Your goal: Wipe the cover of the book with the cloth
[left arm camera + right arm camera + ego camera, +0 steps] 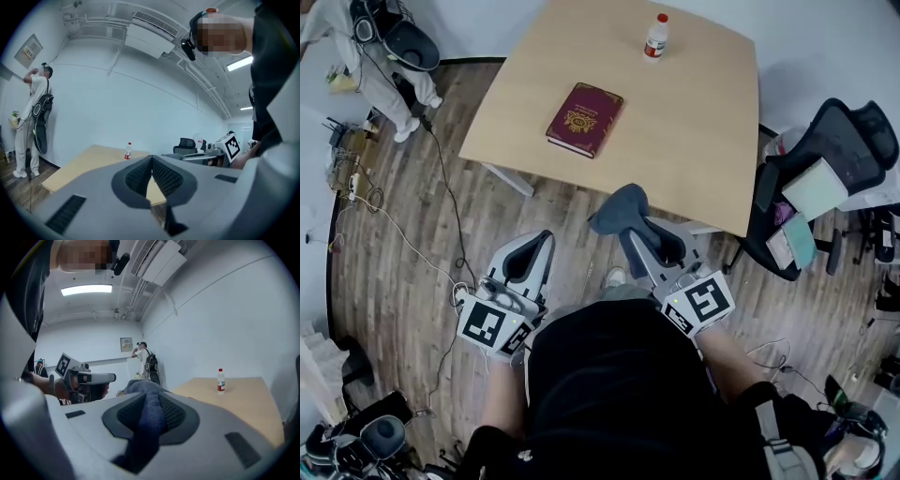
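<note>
Blue cloth (619,204) (half-hidden) in right tongs (635,234)

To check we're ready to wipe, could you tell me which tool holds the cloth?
The right tool, clamped on the dark blue-grey cloth; the left tool is shut and empty.
</note>
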### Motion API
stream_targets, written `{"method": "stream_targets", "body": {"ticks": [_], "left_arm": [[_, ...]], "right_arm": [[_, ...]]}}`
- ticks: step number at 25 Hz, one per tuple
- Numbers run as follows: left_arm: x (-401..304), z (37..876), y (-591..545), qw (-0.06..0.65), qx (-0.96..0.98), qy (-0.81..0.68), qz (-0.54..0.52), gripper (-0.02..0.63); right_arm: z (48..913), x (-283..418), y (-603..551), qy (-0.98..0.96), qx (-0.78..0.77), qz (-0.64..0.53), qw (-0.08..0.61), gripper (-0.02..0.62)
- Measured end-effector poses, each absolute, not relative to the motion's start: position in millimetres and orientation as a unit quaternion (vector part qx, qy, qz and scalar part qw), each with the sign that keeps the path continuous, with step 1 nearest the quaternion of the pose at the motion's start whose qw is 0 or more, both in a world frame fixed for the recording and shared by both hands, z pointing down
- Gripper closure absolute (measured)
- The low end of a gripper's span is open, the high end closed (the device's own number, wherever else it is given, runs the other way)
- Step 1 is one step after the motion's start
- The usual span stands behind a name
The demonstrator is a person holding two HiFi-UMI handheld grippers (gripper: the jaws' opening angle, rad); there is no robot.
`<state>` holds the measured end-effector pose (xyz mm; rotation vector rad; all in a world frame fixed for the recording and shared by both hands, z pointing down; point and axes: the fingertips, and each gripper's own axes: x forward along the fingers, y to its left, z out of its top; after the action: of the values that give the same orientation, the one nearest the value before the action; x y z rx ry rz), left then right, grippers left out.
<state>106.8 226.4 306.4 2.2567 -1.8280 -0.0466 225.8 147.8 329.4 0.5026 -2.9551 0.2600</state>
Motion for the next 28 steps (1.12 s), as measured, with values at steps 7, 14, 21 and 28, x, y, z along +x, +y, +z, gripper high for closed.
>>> {"method": "stream_targets", "body": {"ticks": [7, 14, 21, 28], "left_arm": [[93, 315, 184, 0.125, 0.761, -0.637, 0.007, 0.584], [61, 337, 145, 0.151, 0.773, -0.616, 0.002, 0.584], [-6, 357, 95, 0.170, 0.793, -0.585, -0.001, 0.583], [-68, 394, 63, 0.177, 0.817, -0.548, 0.027, 0.583]], "right_arm": [[334, 241, 93, -0.973, 0.194, 0.115, 0.052, 0.505], [348, 218, 61, -0.963, 0.226, 0.134, 0.057, 0.505], [351, 159, 26, -0.954, 0.261, 0.122, 0.079, 0.505], [353, 97, -5, -0.939, 0.307, 0.116, 0.097, 0.505]]}}
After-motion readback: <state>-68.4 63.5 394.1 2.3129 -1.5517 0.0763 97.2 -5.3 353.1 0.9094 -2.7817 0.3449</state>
